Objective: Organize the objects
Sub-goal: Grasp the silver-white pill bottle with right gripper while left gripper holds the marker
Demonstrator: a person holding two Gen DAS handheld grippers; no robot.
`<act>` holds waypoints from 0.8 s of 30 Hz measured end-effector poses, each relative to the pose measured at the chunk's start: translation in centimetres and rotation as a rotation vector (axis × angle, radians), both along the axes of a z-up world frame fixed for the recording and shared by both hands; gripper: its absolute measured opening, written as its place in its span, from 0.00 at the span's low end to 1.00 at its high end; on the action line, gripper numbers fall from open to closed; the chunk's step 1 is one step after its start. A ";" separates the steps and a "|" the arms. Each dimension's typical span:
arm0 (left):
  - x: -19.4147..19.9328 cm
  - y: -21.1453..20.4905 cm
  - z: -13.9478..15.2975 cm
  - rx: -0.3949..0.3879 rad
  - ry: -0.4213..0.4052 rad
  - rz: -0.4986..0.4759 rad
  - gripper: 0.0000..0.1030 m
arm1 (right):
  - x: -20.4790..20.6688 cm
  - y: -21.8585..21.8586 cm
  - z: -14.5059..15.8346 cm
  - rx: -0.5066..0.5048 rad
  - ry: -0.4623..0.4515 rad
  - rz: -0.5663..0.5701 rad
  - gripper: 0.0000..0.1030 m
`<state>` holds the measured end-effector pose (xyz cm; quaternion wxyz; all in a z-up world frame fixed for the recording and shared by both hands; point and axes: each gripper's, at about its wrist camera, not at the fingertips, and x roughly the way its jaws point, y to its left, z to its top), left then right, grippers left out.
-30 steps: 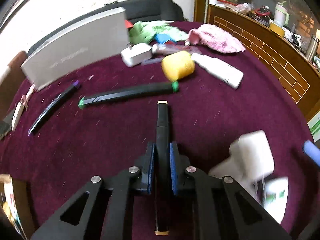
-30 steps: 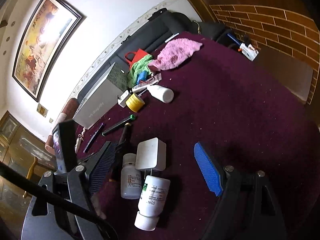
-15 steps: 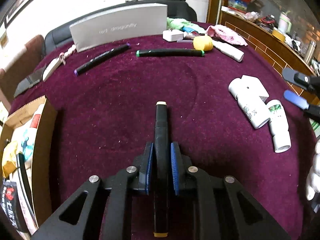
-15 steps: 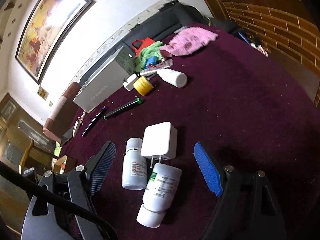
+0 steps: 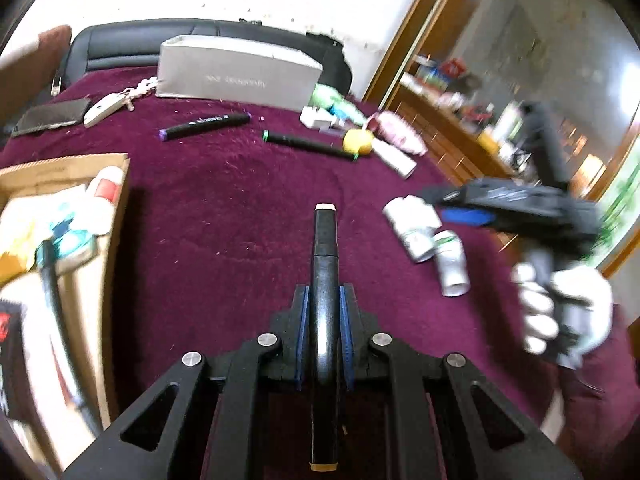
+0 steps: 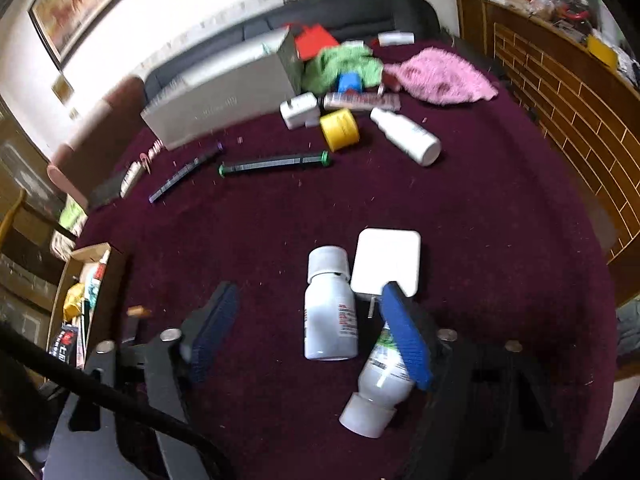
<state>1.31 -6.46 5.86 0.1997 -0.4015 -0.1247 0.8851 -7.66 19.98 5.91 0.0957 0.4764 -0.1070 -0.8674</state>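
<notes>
The left claw (image 5: pixel 324 332) pinches a black marker (image 5: pixel 325 264) lengthwise above the maroon cloth (image 5: pixel 224 216) of the desk. The right claw (image 6: pixel 308 336) is spread, its jaws having just been closing, over two white bottles (image 6: pixel 330 312) beside a white charger (image 6: pixel 387 264), pressing on nothing. Their label print is too blurred to read. Farther off lie two markers (image 6: pixel 276 163), a yellow jar (image 6: pixel 339 129), a grey box (image 5: pixel 236 74) with unreadable lettering, a pink cloth (image 6: pixel 440 78) and a cardboard box (image 5: pixel 116 200) at the desk's left edge. Brick panelling (image 6: pixel 568 100) lines the room.
</notes>
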 end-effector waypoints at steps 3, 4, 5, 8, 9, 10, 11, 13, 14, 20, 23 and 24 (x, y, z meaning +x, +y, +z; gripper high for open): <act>1.9 -2.2 1.1 0.065 0.037 -0.004 0.11 | -1.0 -1.0 -1.2 0.052 -0.078 -0.021 0.61; 2.4 -2.9 1.4 0.080 0.048 -0.003 0.11 | -1.2 -1.3 -1.5 0.079 -0.089 -0.031 0.60; 2.8 -3.6 1.7 0.092 0.056 0.005 0.11 | -1.4 -1.7 -1.9 0.114 -0.104 -0.040 0.60; 3.8 -6.0 2.0 0.120 0.069 0.032 0.11 | -2.0 -2.5 -3.0 0.187 -0.129 -0.070 0.57; 4.0 -6.7 2.0 0.121 0.070 0.044 0.11 | -2.0 -2.7 -3.0 0.212 -0.113 -0.081 0.52; 4.2 -7.2 2.0 0.123 0.069 0.051 0.11 | -2.2 -3.0 -3.1 0.227 -0.109 -0.080 0.48; 4.5 -7.9 2.1 0.127 0.068 0.062 0.11 | -2.4 -3.2 -3.3 0.228 -0.120 -0.075 0.38; 5.2 -9.1 2.3 0.123 0.076 0.085 0.11 | -2.8 -3.2 -4.2 0.209 -0.162 -0.076 0.31; 5.7 -9.8 2.5 0.120 0.084 0.099 0.11 | -2.7 -3.1 -4.5 0.195 -0.164 -0.086 0.31; 7.9 -14.3 3.0 0.121 0.113 0.198 0.11 | 0.1 -2.5 -3.4 0.036 -0.129 -0.118 0.31; 8.9 -16.4 3.2 0.114 0.117 0.266 0.11 | 2.6 -3.1 -1.7 -0.091 -0.102 -0.071 0.31; 9.2 -17.1 3.3 0.103 0.122 0.287 0.11 | 3.1 -3.5 -1.2 -0.117 -0.095 -0.056 0.31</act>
